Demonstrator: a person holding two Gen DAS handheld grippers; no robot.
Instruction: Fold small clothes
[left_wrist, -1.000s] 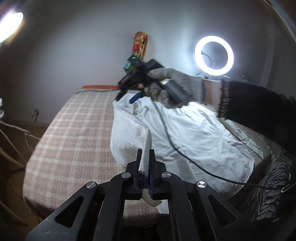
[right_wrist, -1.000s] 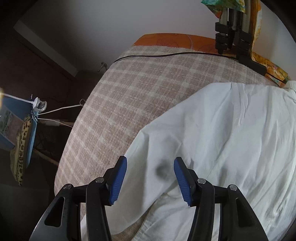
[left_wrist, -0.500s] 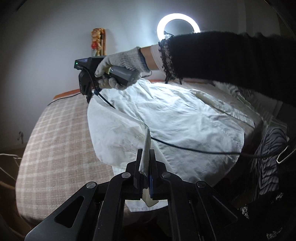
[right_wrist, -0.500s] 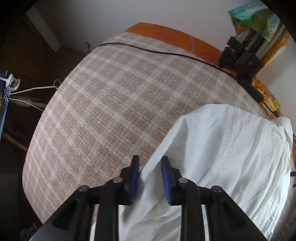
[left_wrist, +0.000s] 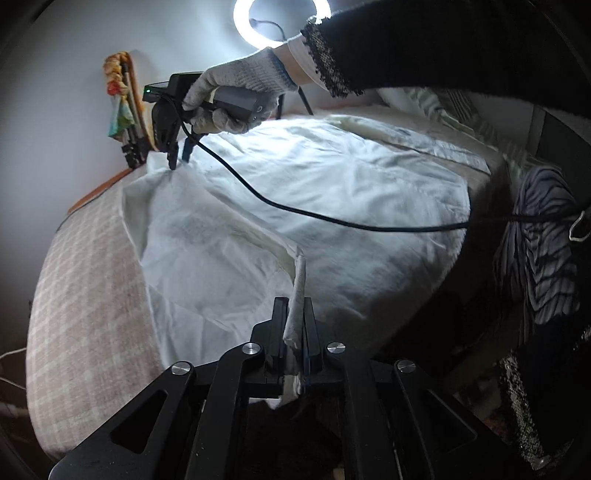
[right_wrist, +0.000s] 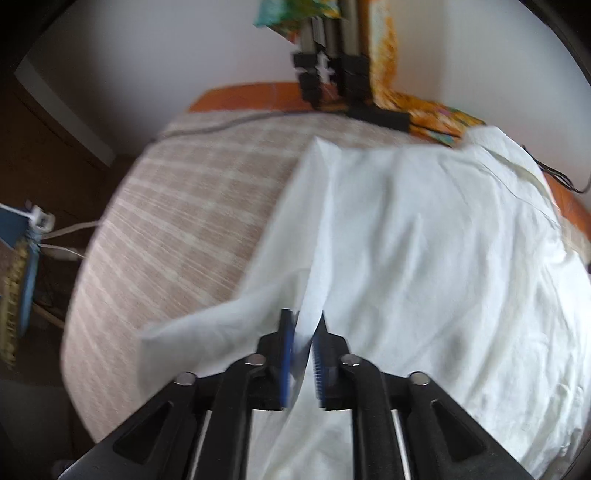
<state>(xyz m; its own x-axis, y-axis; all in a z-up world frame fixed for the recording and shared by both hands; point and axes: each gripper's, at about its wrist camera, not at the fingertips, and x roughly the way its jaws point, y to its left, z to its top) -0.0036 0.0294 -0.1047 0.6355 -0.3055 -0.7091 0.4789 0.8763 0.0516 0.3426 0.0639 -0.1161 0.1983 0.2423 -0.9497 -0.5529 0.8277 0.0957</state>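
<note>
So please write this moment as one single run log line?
stage: folding | left claw: shut on white garment edge | right claw: jaws opening, garment fold between them | surface: checked bedcover

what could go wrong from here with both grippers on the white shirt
1. The right gripper has a fold of the white shirt between its jaws, but they are opening, so that edge may drop.
2. The left gripper pinches only a thin rolled strip of cloth, which might slip out if pulled.
3. The black cable lies across the shirt and could get caught in the fold.
</note>
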